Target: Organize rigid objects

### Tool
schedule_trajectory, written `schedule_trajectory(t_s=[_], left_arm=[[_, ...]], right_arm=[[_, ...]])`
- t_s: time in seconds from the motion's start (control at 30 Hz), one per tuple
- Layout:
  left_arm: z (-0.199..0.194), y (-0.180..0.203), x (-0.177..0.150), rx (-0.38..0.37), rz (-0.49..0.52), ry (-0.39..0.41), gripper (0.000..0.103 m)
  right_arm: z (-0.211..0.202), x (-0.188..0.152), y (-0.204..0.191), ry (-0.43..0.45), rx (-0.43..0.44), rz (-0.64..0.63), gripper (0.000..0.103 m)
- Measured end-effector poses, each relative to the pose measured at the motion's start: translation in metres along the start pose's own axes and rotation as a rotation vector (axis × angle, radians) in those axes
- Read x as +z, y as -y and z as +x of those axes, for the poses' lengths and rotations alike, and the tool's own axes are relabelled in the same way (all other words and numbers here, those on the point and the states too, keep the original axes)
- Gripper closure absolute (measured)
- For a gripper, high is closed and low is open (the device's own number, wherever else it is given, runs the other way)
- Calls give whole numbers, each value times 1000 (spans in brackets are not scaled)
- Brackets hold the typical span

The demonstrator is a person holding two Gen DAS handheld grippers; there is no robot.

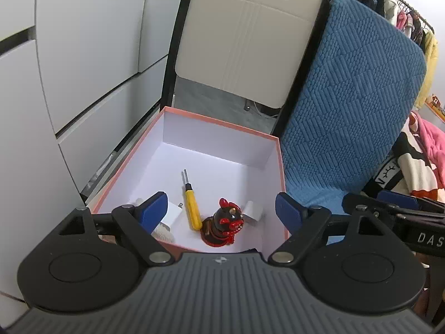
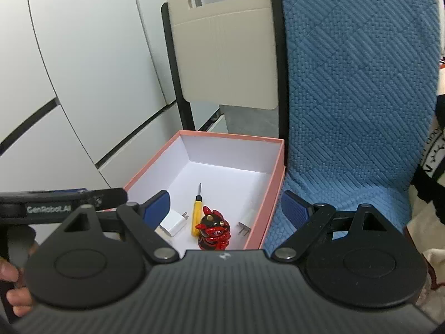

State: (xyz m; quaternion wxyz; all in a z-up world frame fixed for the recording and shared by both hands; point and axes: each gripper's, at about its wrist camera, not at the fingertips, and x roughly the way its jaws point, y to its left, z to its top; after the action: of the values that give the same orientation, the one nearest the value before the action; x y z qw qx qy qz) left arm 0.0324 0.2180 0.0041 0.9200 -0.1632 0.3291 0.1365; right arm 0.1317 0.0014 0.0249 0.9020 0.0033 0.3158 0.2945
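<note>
A pink box (image 1: pixel 280 164) with a white inside sits on a blue-covered seat. In it lie a yellow screwdriver (image 1: pixel 192 208), a red-and-black figurine (image 1: pixel 225 222) standing upright, and two white plug adapters (image 1: pixel 173 213) (image 1: pixel 253 212). The same box (image 2: pixel 271 194), screwdriver (image 2: pixel 197 217), figurine (image 2: pixel 213 231) and adapters (image 2: pixel 173 222) (image 2: pixel 244 226) show in the right wrist view. My left gripper (image 1: pixel 221 211) hangs open above the box's near end, nothing between its fingers. My right gripper (image 2: pixel 225 211) is open too, also above the box and empty.
A blue knitted cover (image 1: pixel 350 105) drapes the seat back right of the box. A beige folding chair (image 1: pixel 244 41) stands behind. White cabinet doors (image 1: pixel 69 69) fill the left. Clothes (image 1: pixel 417 150) lie at far right. A hand (image 2: pixel 12 289) holds the left gripper's handle.
</note>
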Motion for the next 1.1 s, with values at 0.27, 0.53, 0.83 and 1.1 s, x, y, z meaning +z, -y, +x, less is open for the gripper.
schedule_trajectory(t_s=[0.27,0.53,0.83,1.1], left_arm=[[-35,-4,-16,34,-38,25,5],[-46,0,-35,52,-33,10,5],[-46,8,-53,49,-28,-19,5],[-62,18,-65,51,-22,1,5]], right_arm=[[-24,-16,3,0,8,-17,14],[-28,-38,5,-44,-9,-12,14],[-30,-51,7,-52,-6,-11,14],[-41,-55,11,-26,-23,-12,14]])
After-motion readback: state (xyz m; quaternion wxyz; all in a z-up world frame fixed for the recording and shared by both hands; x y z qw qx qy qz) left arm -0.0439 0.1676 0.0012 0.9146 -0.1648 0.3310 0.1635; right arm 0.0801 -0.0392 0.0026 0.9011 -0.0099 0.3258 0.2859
